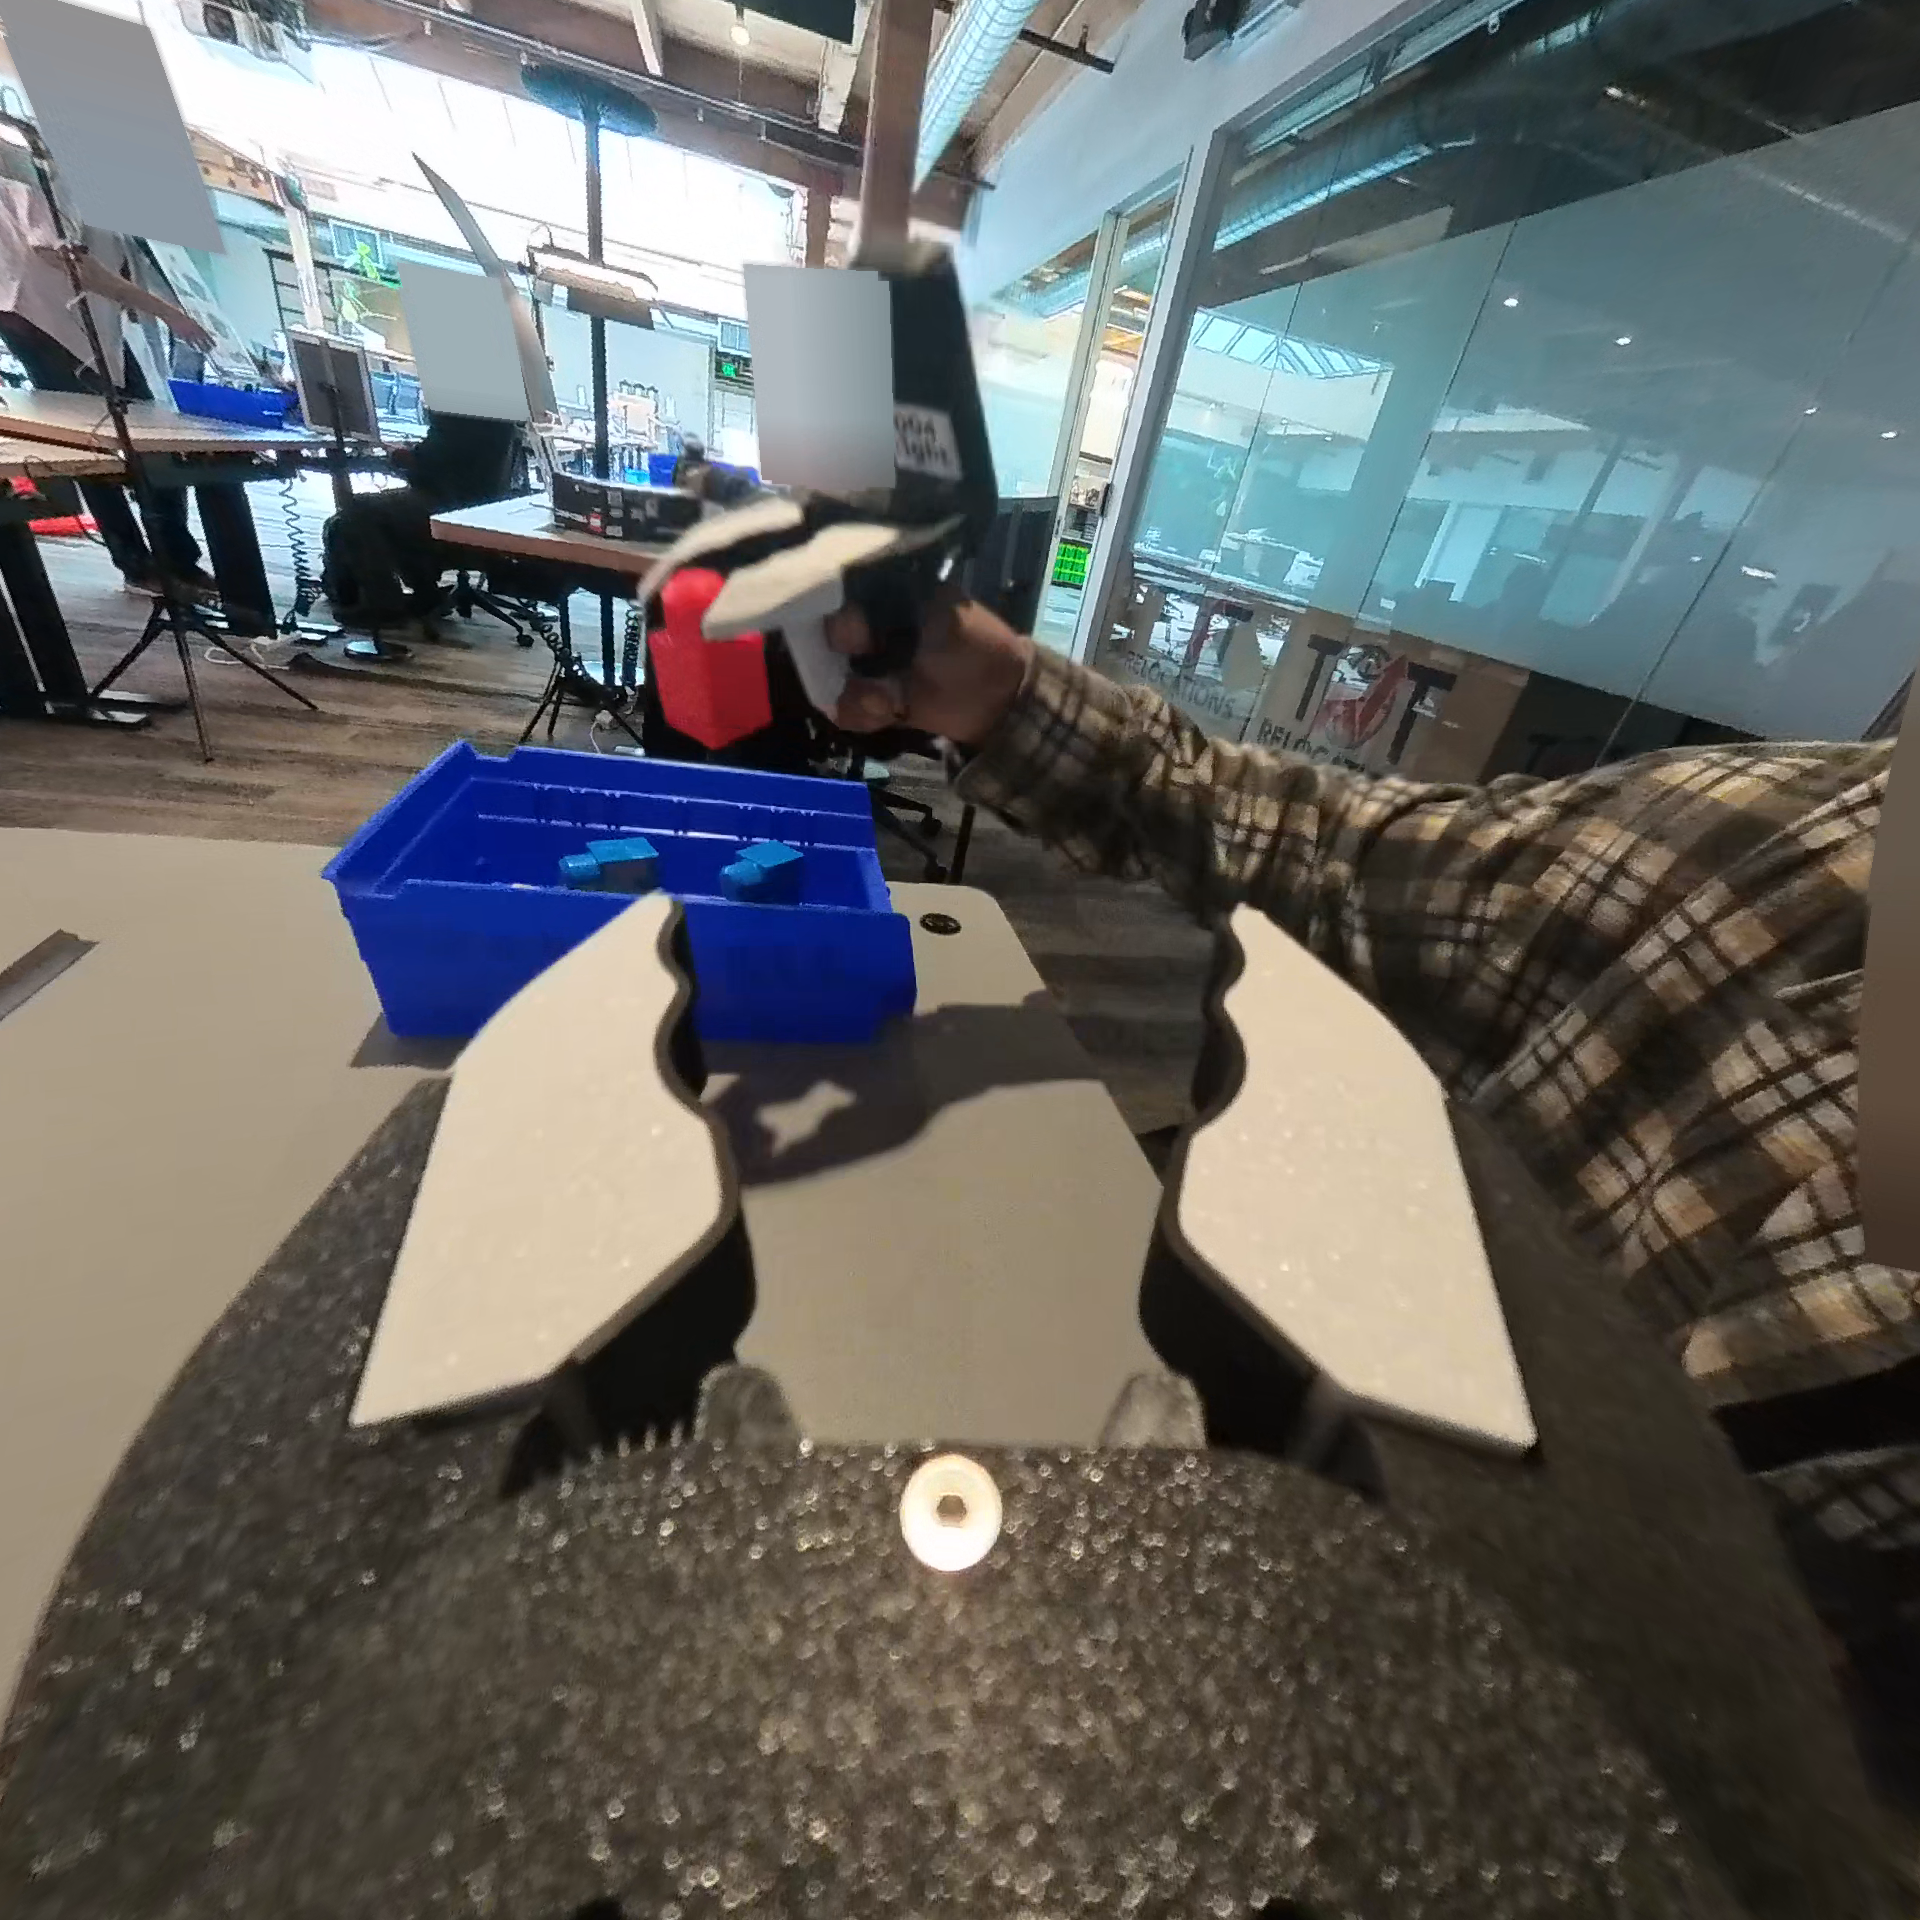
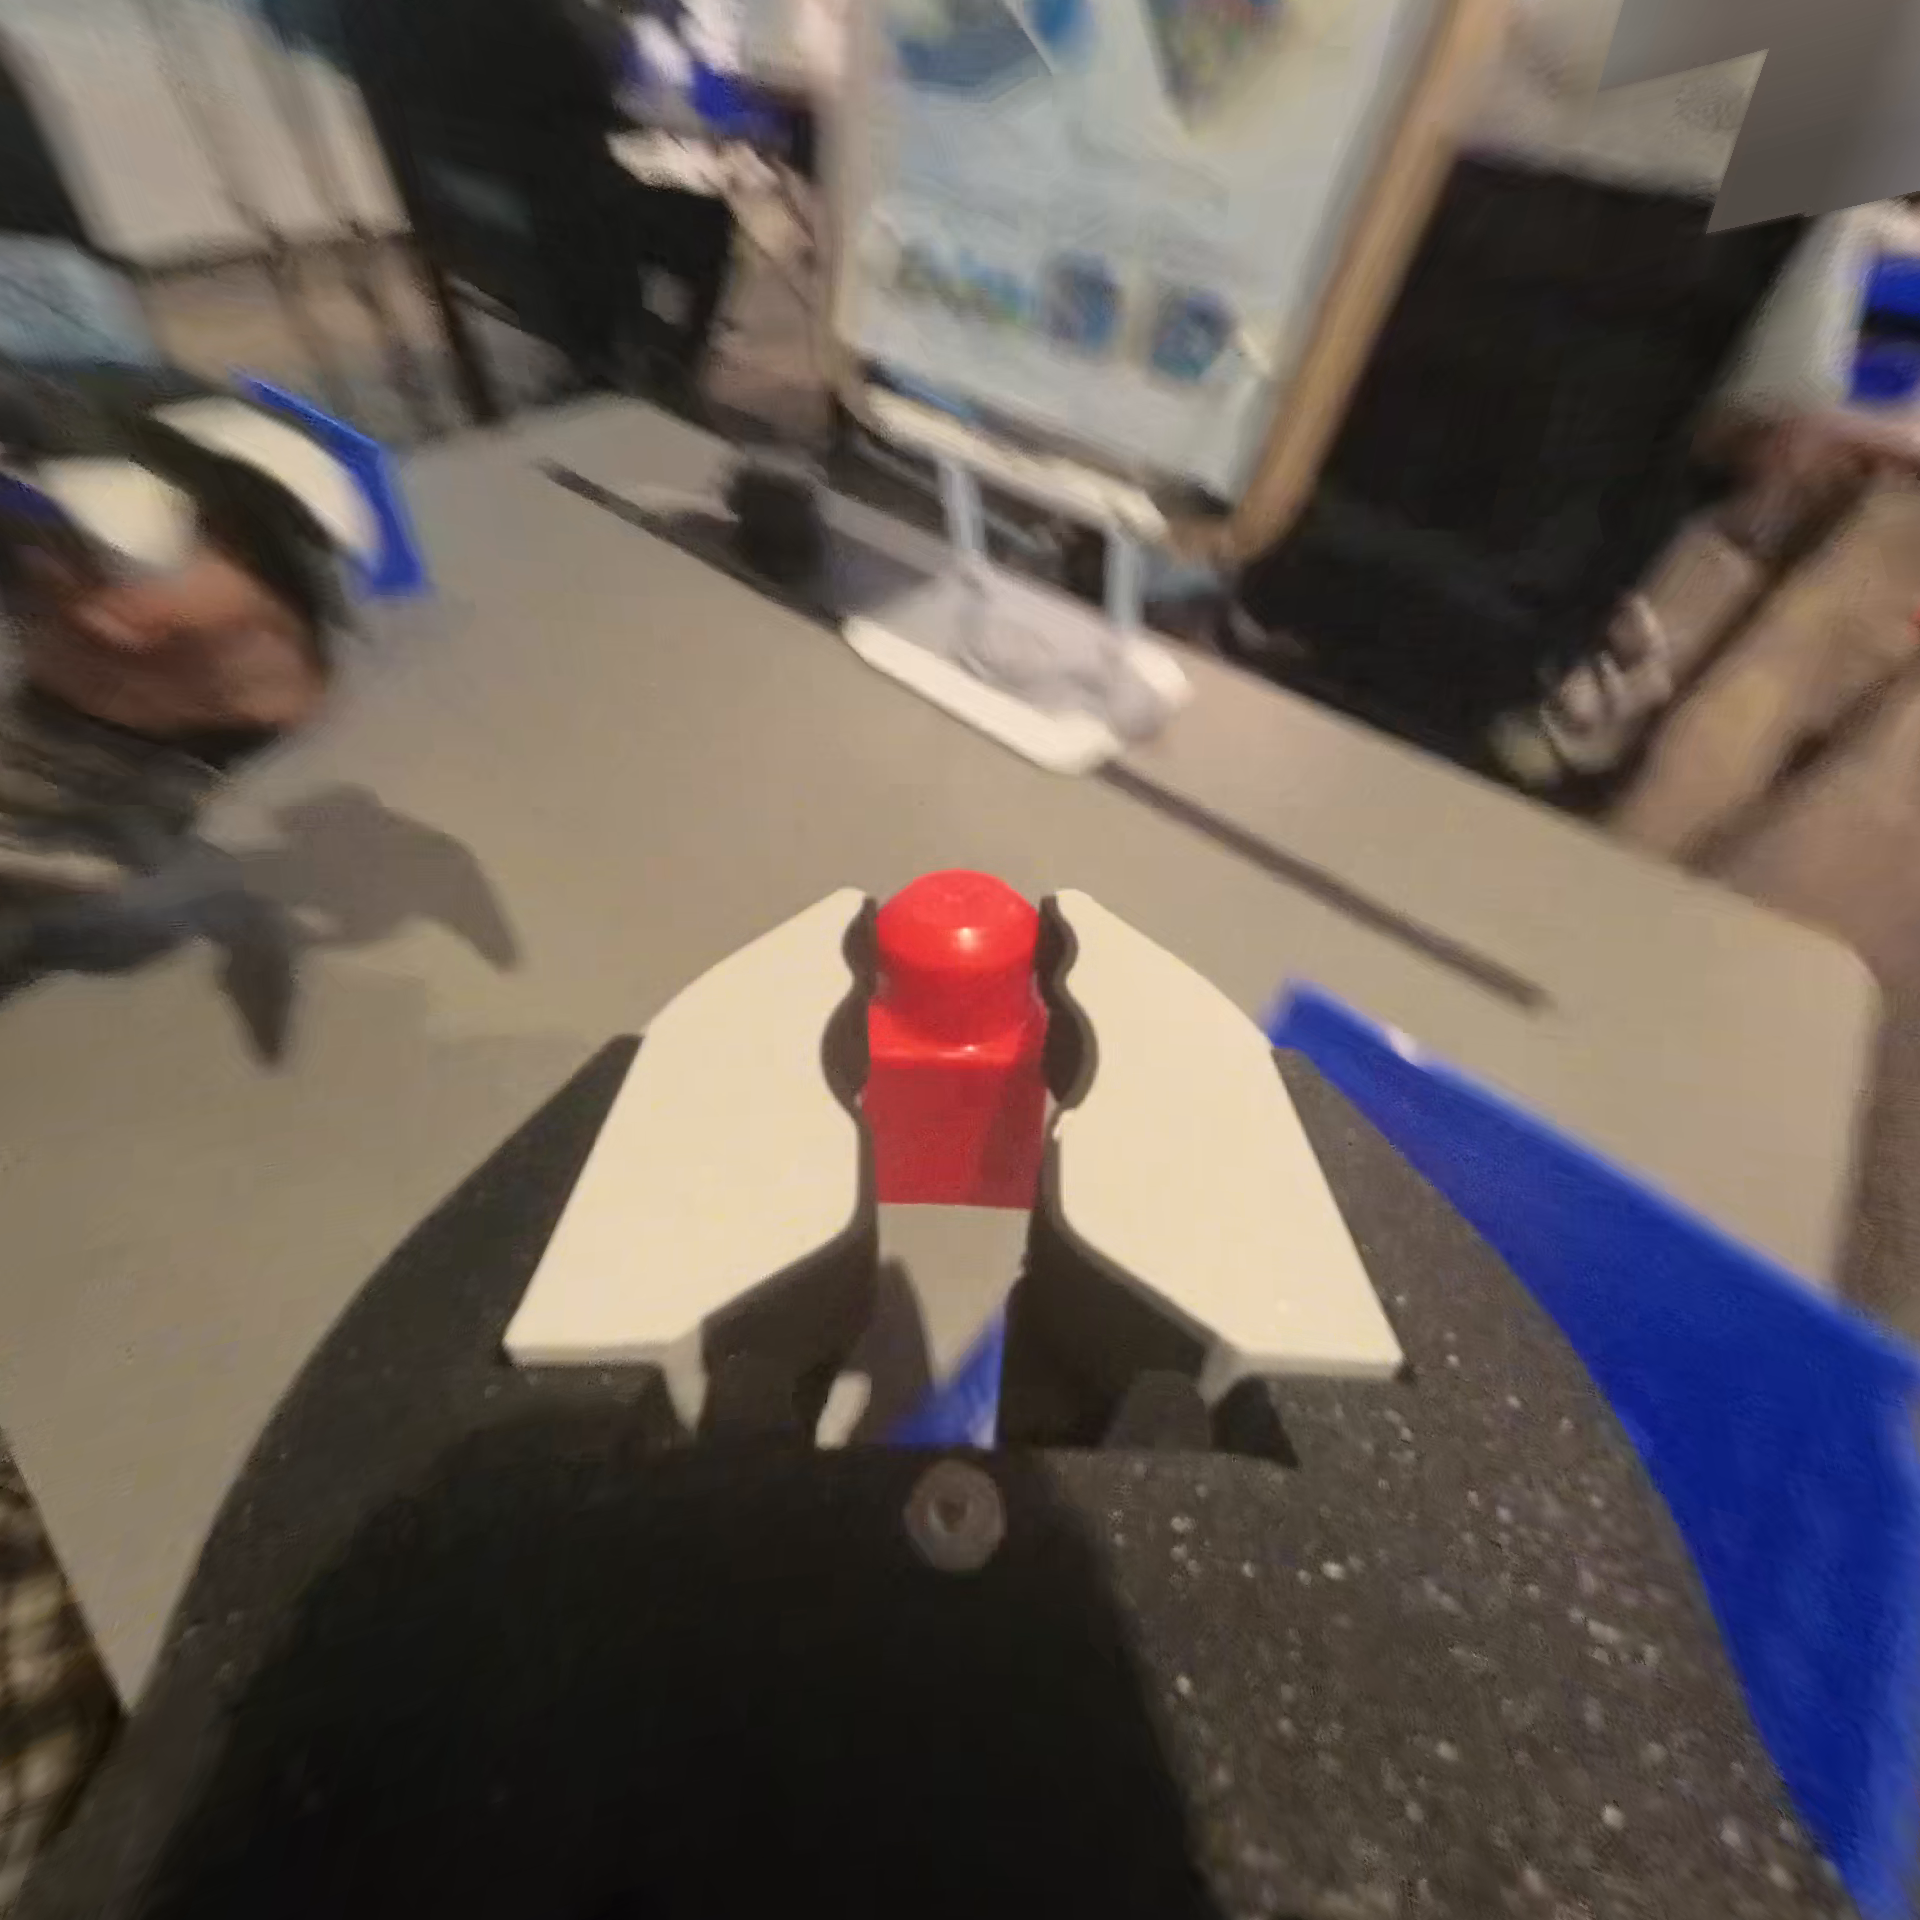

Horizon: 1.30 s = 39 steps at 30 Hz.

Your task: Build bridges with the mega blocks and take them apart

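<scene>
My left gripper (image 1: 951, 940) is wide open and empty over the grey table (image 1: 187, 1039), just in front of a blue bin (image 1: 790, 982). Two blue blocks (image 1: 613, 864) (image 1: 764, 871) lie in the bin. My right gripper (image 2: 956, 920) is shut on a red single-stud block (image 2: 956, 1081), both pads pressing its sides. In the left wrist view the right gripper (image 1: 727, 592) hangs in the air above the bin's far right corner with the red block (image 1: 707, 665) in it, held by a hand in a plaid sleeve (image 1: 1455, 914).
The blue bin's edge (image 2: 1621, 1247) shows blurred at the right of the right wrist view. A dark strip (image 2: 1299, 862) and a white stand (image 2: 1029, 675) lie on the table (image 2: 623, 727). Desks, chairs and tripods stand beyond the table's far edge. Tip to tip, the grippers are about 25 centimetres apart.
</scene>
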Motion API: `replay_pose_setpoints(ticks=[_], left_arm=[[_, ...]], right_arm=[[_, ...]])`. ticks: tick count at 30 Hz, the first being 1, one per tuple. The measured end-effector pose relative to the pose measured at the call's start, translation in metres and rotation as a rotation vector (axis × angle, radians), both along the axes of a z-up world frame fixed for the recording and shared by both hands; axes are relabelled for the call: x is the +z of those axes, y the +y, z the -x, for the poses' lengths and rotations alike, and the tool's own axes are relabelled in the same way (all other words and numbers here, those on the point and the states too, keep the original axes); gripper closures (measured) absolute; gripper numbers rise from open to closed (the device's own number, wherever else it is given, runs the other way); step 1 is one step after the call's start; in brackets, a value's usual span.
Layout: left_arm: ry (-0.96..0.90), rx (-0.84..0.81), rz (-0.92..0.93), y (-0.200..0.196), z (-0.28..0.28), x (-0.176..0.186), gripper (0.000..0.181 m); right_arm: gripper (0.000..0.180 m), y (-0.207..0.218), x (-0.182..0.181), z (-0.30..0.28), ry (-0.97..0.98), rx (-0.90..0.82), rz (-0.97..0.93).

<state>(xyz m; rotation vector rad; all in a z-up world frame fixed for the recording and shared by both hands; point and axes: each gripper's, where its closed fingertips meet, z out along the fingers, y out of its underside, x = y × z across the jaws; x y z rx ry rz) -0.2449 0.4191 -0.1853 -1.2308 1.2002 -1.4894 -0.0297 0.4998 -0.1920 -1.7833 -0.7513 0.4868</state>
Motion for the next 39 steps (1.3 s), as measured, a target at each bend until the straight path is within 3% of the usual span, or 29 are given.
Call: replay_pose_setpoints(ticks=[3,8,11,14,20,23,26,30,35,39], left_arm=[[-0.004,0.006,-0.009,0.000,0.002,0.003,0.089],[0.018,0.013,-0.016,0.000,-0.001,-0.002,0.092],[0.036,0.009,-0.011,-0.001,-0.003,-0.007,0.093],[0.039,0.013,-0.022,-0.001,-0.002,-0.007,0.095],[0.037,0.029,-0.006,0.008,0.001,-0.010,0.097],[0.043,0.038,0.004,0.012,0.001,-0.013,0.099],[0.048,0.047,0.005,0.014,0.001,-0.016,0.099],[0.037,0.062,0.002,0.019,0.004,-0.015,0.100],[0.042,0.081,0.017,0.027,0.008,-0.020,0.101],[0.070,0.131,0.013,0.039,0.021,-0.020,0.101]], right_arm=[[0.150,-0.014,-0.059,-0.078,-0.073,-0.164,0.167],[0.150,-0.033,-0.122,-0.125,-0.132,-0.276,0.298],[0.140,-0.030,-0.134,-0.130,-0.125,-0.294,0.318],[0.137,-0.023,-0.114,-0.125,-0.057,-0.285,0.254],[0.124,-0.036,-0.009,-0.037,0.200,-0.071,-0.079],[0.120,-0.053,0.016,0.029,0.303,0.090,-0.214],[0.117,-0.059,0.002,0.091,0.335,0.238,-0.226],[0.117,-0.045,-0.047,0.144,0.324,0.319,-0.199],[0.117,-0.024,-0.100,0.161,0.321,0.308,-0.157],[0.119,-0.026,-0.113,0.160,0.304,0.322,-0.148]])
